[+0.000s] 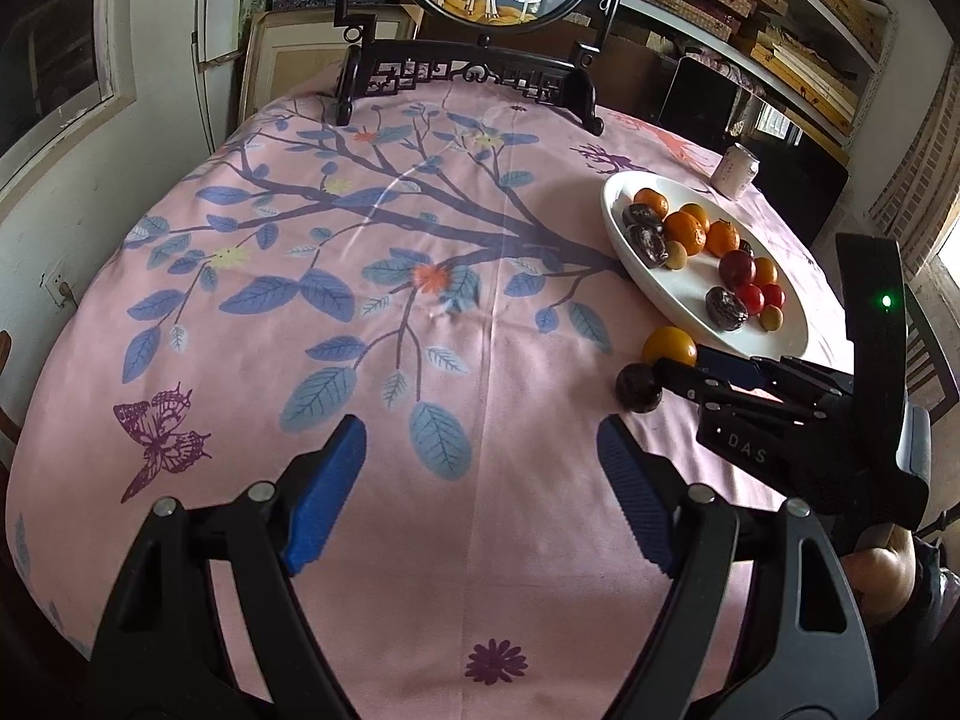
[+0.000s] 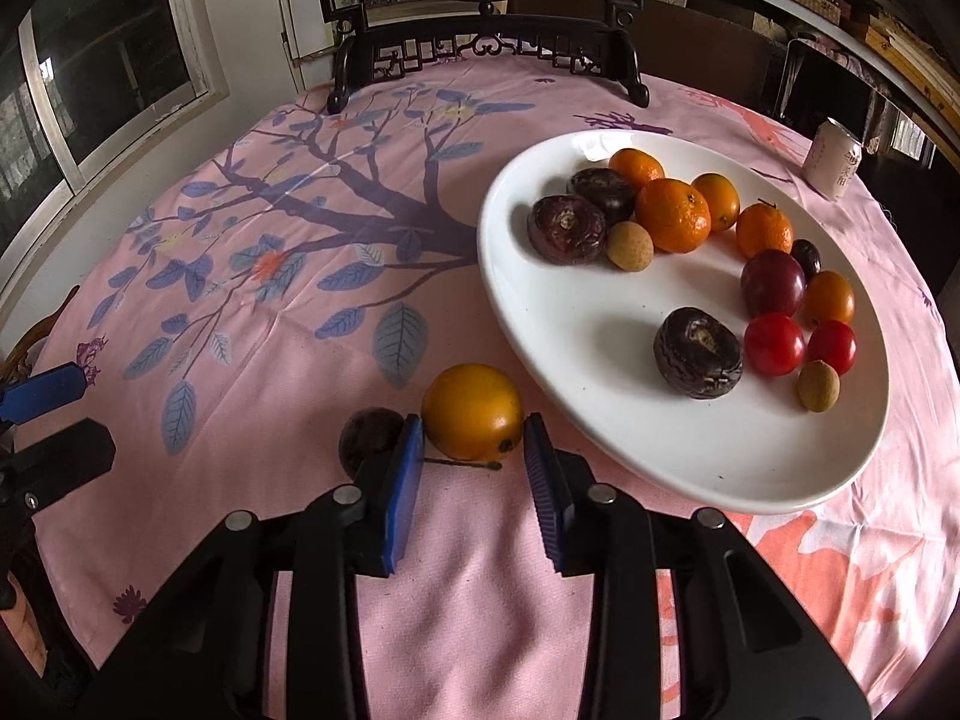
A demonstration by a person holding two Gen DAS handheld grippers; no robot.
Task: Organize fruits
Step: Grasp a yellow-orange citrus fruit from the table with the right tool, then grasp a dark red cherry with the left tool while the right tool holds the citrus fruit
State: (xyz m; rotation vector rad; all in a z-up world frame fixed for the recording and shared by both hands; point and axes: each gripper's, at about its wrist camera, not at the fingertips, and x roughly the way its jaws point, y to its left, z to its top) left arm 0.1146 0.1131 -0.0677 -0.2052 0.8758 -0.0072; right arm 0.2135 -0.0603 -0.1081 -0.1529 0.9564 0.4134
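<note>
Two fruits lie off the plate — an orange and a dark one. Your right gripper brackets the orange (jaws narrow, pads about touching); the left gripper is wide, empty, farther off.

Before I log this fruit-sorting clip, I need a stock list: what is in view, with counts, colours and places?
plate: 1, white, on pink cloth
mandarins: 4, orange, on plate
wrinkled fruits: 3, dark purple, on plate
tomatoes: 2, red, on plate
longans: 2, tan, on plate
plum: 1, red-purple, on plate
loose fruit: 1, orange-yellow, on cloth before plate
dark fruit: 1, blackish, beside loose fruit
can: 1, white, behind plate
left gripper: 1, black-blue, open, empty
right gripper: 1, black-blue, gripping loose fruit
</note>
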